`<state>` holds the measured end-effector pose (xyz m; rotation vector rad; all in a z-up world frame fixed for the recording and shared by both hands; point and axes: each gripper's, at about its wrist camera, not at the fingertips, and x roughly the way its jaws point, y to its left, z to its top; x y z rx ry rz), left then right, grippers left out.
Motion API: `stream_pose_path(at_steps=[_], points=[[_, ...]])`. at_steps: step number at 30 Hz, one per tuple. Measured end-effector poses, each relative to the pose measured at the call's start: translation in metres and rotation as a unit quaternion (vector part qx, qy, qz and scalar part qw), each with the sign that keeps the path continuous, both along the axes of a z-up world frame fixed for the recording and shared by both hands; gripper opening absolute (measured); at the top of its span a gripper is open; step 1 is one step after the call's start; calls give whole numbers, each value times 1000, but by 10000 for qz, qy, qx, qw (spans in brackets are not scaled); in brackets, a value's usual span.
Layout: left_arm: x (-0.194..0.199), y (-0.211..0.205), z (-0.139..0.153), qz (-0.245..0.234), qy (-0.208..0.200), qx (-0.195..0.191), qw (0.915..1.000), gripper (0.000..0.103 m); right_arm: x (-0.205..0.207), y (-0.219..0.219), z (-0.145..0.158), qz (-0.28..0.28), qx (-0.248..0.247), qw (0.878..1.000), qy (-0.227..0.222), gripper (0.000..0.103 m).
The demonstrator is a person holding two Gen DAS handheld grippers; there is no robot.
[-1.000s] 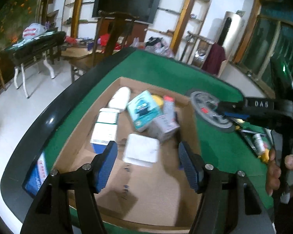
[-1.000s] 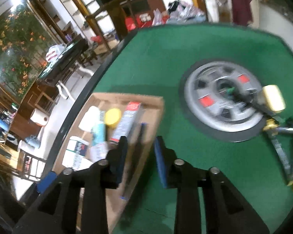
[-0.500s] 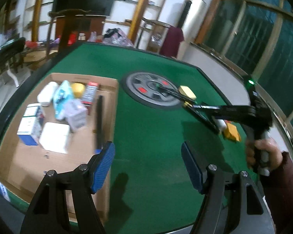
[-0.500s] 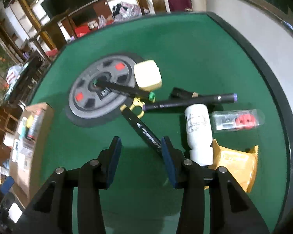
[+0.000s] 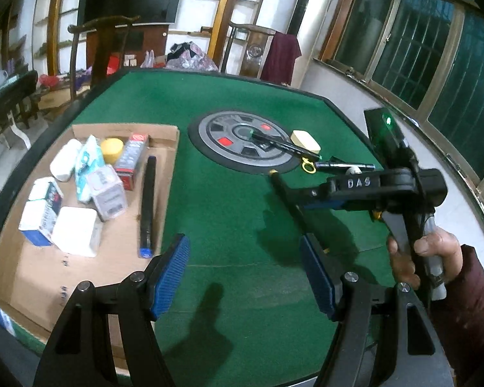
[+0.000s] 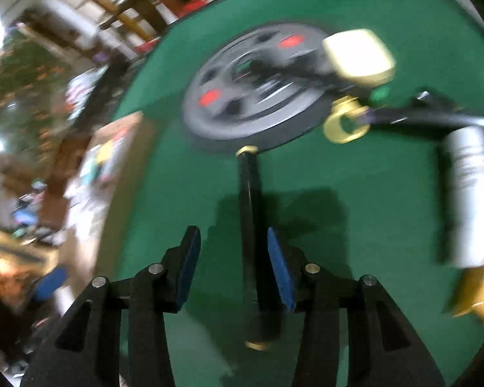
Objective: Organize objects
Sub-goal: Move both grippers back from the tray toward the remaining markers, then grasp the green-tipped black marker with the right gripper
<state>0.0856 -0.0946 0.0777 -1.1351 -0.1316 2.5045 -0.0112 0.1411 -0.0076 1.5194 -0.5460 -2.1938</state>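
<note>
A flat cardboard tray (image 5: 80, 277) on the green table holds several small boxes, a white pad (image 5: 75, 235), a yellow lid (image 5: 112, 148) and a long black pen (image 5: 147, 206). My left gripper (image 5: 245, 274) is open and empty above the felt just right of the tray. My right gripper (image 6: 232, 258) is open, its blue pads either side of a black gold-tipped stick (image 6: 250, 225) lying on the felt, not closed on it. The stick also shows in the left wrist view (image 5: 290, 196), under the right gripper.
A grey weight plate (image 5: 245, 142) lies mid-table with a black pen and a cream block (image 5: 305, 140) on it. A yellow ring (image 6: 345, 122), a white bottle (image 6: 471, 193), a dark pen and a yellow packet (image 6: 480, 290) lie to the right.
My right gripper has come down and forward over the black stick, which now lies between its pads. My left gripper has barely moved.
</note>
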Motion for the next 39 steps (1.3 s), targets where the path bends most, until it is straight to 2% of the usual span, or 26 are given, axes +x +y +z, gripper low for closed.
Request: stream_pose_path(at_steps=[2, 5, 7, 9, 11, 16, 20, 22, 24, 26, 30, 34, 39], points=[[-1, 5, -6, -80, -94, 9, 9999, 65, -2, 1, 7, -77, 51, 9998, 162, 42], [-3, 12, -16, -196, -262, 21, 9995, 65, -20, 7, 23, -351, 828, 9941, 606, 42], [-4, 13, -19, -238, -342, 87, 9991, 65, -40, 5, 34, -420, 1389, 9852, 913, 42], [-5, 12, -21, -262, -391, 110, 9988, 65, -63, -6, 39, -258, 1956, 9734, 1161, 42], [-7, 9, -23, -243, -421, 114, 9988, 65, -82, -18, 38, -34, 2221, 9684, 1137, 42], [-13, -2, -28, -176, -492, 172, 9985, 65, -126, -37, 10, 261, 2829, 9555, 796, 42], [-21, -9, -31, -120, -490, 167, 9986, 65, -133, -31, 6, 39, 2699, 9611, 581, 34], [-27, -7, -33, -106, -509, 153, 9985, 65, -130, -27, 10, -68, 2591, 9649, 430, 18], [-33, -5, -34, -106, -540, 135, 9984, 65, -124, -23, 14, -131, 2291, 9731, 219, 14], [-36, 0, -34, -123, -526, 95, 9985, 65, -112, -20, 14, -157, 2070, 9782, 47, 13], [-42, 15, -35, -215, -432, -115, 9988, 65, -77, -21, 17, -87, 1938, 9810, -19, 13], [-57, 34, -40, -227, -401, -520, 9976, 65, -41, -13, 16, -63, 1754, 9845, -21, 13], [-77, 53, -57, -7, -521, -1094, 9926, 65, -8, 4, 13, -162, 1879, 9818, 210, 13]])
